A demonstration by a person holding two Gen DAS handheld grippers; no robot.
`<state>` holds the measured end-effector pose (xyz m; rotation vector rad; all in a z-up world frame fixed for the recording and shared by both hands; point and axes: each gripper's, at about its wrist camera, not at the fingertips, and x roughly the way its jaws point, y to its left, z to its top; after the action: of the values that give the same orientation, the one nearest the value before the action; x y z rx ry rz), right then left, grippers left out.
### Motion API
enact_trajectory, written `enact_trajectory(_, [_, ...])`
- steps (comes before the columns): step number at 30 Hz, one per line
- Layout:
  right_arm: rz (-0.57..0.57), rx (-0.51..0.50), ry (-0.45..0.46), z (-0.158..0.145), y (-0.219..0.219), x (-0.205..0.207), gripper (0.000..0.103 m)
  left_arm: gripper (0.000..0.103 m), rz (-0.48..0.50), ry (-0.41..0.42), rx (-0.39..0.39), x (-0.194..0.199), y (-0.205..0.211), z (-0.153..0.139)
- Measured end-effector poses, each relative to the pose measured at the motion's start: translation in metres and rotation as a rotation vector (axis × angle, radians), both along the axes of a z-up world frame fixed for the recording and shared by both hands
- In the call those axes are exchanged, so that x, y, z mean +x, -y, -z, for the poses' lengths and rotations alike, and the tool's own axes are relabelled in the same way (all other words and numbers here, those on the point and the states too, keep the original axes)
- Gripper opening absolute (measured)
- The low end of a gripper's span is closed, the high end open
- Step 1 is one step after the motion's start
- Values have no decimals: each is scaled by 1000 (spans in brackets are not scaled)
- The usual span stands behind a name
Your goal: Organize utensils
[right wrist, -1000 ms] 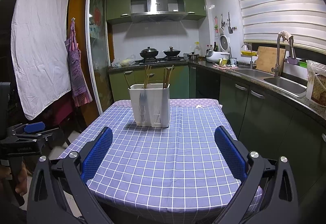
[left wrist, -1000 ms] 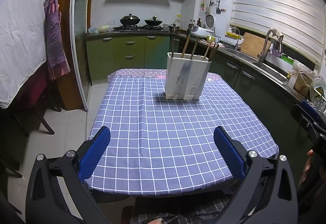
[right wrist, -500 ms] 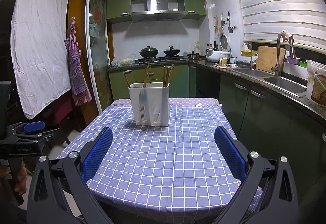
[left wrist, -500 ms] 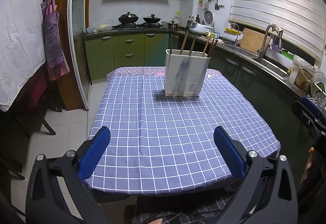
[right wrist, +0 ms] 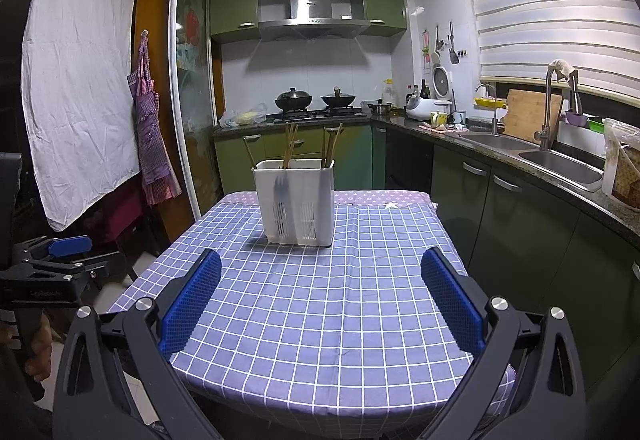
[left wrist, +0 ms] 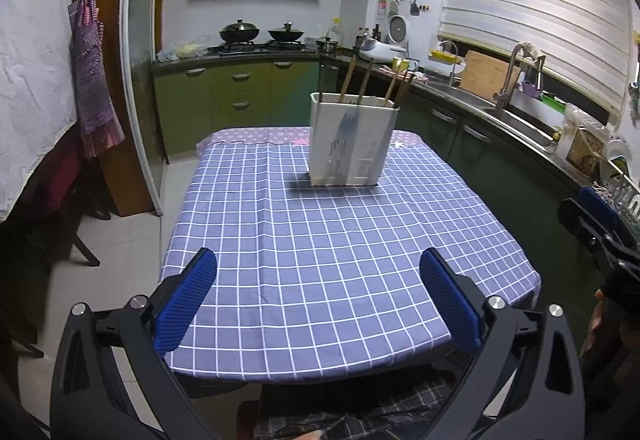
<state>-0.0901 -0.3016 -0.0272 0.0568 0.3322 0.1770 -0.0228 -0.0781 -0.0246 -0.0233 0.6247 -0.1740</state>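
A white slotted utensil holder stands upright toward the far end of the blue checked table. Several wooden chopsticks stick out of its top, and a dark fork shape shows through its wall. My left gripper hangs open over the table's near edge, nothing between its blue pads. My right gripper is open too, empty, over the near part of the table. Each gripper shows at the edge of the other's view: the right gripper, the left gripper.
A green kitchen counter with a sink and tap runs along the right. A stove with two woks stands at the back. An apron hangs at the left by a sliding door. Floor lies open left of the table.
The left wrist view has tilted up a little, so the holder sits slightly lower in frame. The right gripper has barely moved. Both stay open.
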Motion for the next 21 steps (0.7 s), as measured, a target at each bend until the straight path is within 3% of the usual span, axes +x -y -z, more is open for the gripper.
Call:
enact_trajectory(4, [-6, -5, -4, 1, 0, 1, 99, 97, -4, 11, 17, 1, 2, 1])
enact_trajectory(13, [-12, -4, -15, 3, 3, 3, 99, 97, 16, 6, -33, 8, -4, 3])
enact_trajectory(18, [-15, -4, -24, 4, 3, 8, 99, 97, -27, -14, 49, 15, 1, 8])
enact_trajectory(21, [-11, -3, -35, 6, 4, 12, 99, 97, -46, -22, 52, 21, -2, 11])
